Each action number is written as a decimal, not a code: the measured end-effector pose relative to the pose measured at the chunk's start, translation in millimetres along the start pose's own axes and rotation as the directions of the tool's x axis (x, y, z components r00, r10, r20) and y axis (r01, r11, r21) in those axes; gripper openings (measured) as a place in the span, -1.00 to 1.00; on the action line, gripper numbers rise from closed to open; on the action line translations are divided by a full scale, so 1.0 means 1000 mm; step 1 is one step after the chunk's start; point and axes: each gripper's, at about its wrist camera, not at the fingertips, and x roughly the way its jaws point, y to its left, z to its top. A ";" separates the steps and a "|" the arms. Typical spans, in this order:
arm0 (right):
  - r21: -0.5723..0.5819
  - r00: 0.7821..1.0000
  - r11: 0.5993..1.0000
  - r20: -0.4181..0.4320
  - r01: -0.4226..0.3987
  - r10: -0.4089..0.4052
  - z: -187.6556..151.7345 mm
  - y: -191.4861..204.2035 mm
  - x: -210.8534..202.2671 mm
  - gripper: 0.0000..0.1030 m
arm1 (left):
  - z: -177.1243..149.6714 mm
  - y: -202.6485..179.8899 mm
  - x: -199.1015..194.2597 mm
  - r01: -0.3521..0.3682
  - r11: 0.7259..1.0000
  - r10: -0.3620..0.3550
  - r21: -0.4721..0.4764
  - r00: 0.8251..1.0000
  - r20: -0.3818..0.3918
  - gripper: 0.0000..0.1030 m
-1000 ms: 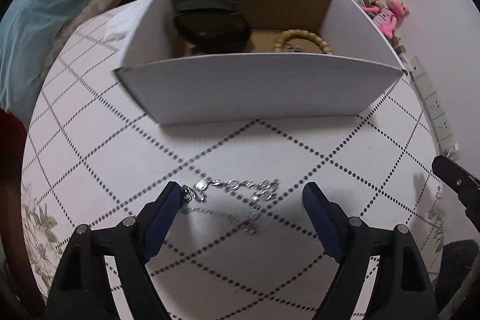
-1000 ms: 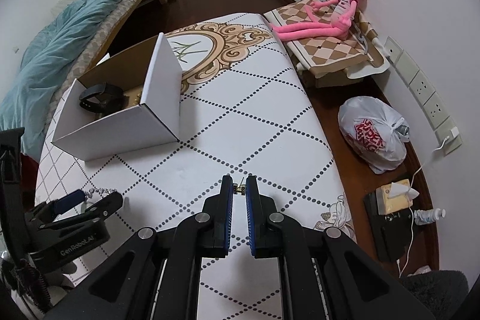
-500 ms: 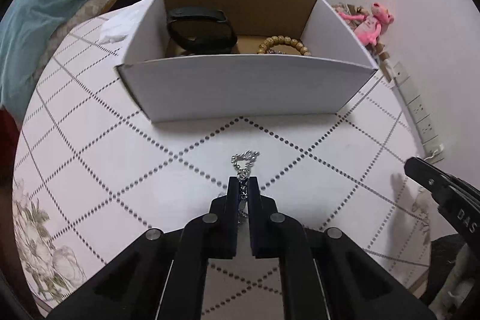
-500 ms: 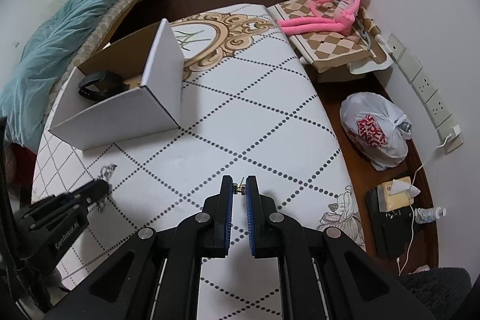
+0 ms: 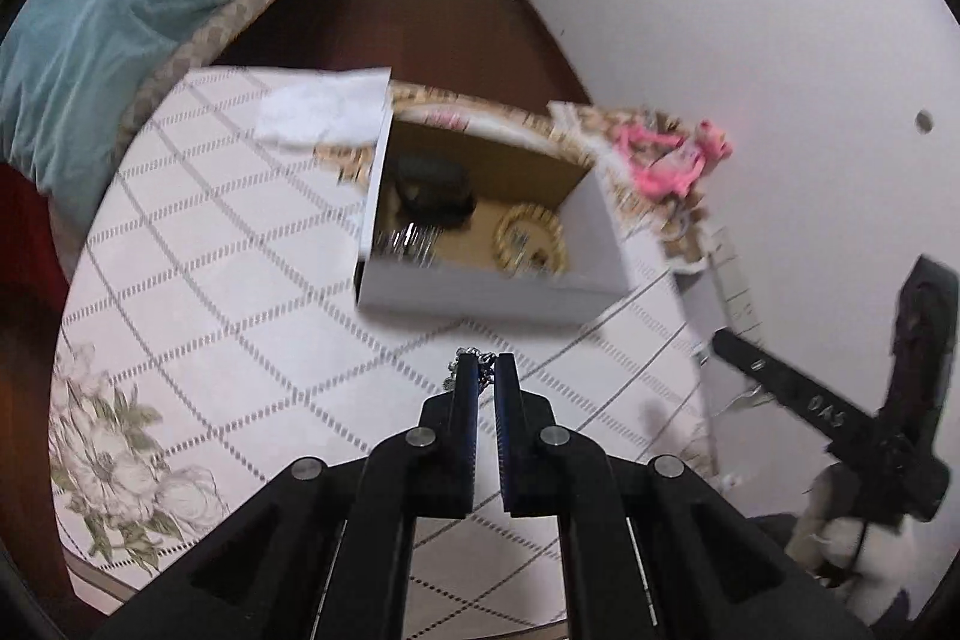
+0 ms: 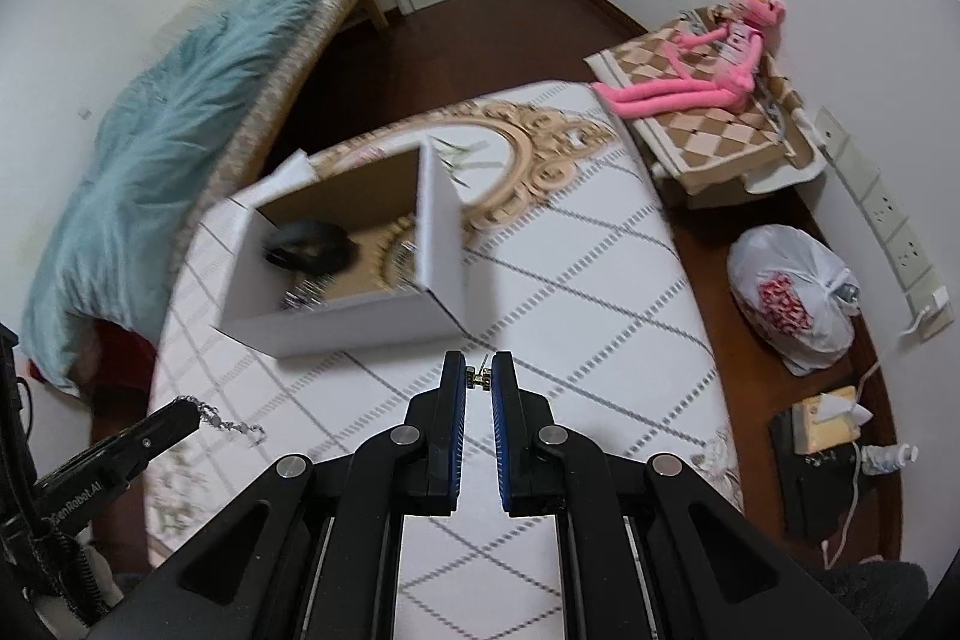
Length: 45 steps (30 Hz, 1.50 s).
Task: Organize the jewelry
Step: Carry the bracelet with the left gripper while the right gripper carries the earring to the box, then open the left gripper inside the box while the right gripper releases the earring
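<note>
My left gripper point(image 5: 486, 361) is shut on a silver chain point(image 5: 459, 370) and holds it above the table, in front of the white cardboard box point(image 5: 480, 289). In the right wrist view the chain point(image 6: 231, 421) dangles from the left gripper point(image 6: 180, 409). The box point(image 6: 336, 319) holds a black band point(image 5: 432, 190), a beaded bracelet point(image 5: 531, 241) and some silver jewelry point(image 5: 411, 241). My right gripper point(image 6: 478, 377) is shut on a small metal piece point(image 6: 478, 377), held above the table right of the box.
The table point(image 6: 600, 280) has a diamond-dotted cloth. A bed with a teal blanket point(image 6: 156, 142) lies to the left. A pink plush toy point(image 6: 702, 58) sits on a checked stool at the right. A white plastic bag point(image 6: 792, 298) and wall sockets are by the right wall.
My left gripper closed on the chain and lifted it off the table. Both grippers rose and moved toward the box.
</note>
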 end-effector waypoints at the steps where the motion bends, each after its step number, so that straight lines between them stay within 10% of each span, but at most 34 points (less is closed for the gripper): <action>1: -0.004 1.000 1.000 0.003 -0.014 0.014 0.006 0.004 -0.003 -0.83 | 0.009 -0.003 -0.005 0.009 1.000 -0.009 0.006 1.000 0.010 -0.95; 16: -0.060 0.974 0.990 -0.192 -0.131 0.117 0.109 0.050 0.064 -0.83 | 0.110 -0.008 0.043 0.042 0.999 -0.041 0.015 0.996 -0.078 -0.94; 23: -0.125 0.948 0.983 -0.305 -0.137 0.093 0.130 0.066 0.109 -0.82 | 0.116 0.006 0.078 -0.085 0.996 0.078 -0.031 0.981 -0.177 -0.86; 26: -0.112 0.929 0.982 -0.355 -0.150 0.101 0.135 0.071 0.124 -0.81 | 0.119 0.012 0.081 -0.141 0.989 0.133 -0.036 0.977 -0.169 -0.26; 28: -0.101 0.924 0.985 -0.371 -0.141 0.095 0.137 0.072 0.130 -0.69 | 0.121 0.017 0.075 -0.158 0.986 0.150 -0.048 0.980 -0.132 0.51; 30: -0.084 0.922 0.986 -0.373 -0.146 0.105 0.139 0.070 0.132 -0.25 | 0.124 0.020 0.069 -0.185 0.982 0.179 -0.046 0.979 -0.101 0.51; 38: -0.106 0.947 0.990 -0.317 -0.096 0.058 0.146 0.068 0.116 -0.06 | 0.125 0.025 0.058 -0.299 0.954 0.297 -0.017 0.953 -0.060 0.94; 45: -0.189 0.966 0.979 -0.229 0.078 -0.121 0.128 0.065 0.088 0.78 | 0.109 0.019 0.048 -0.381 0.925 0.381 0.011 0.924 -0.025 0.97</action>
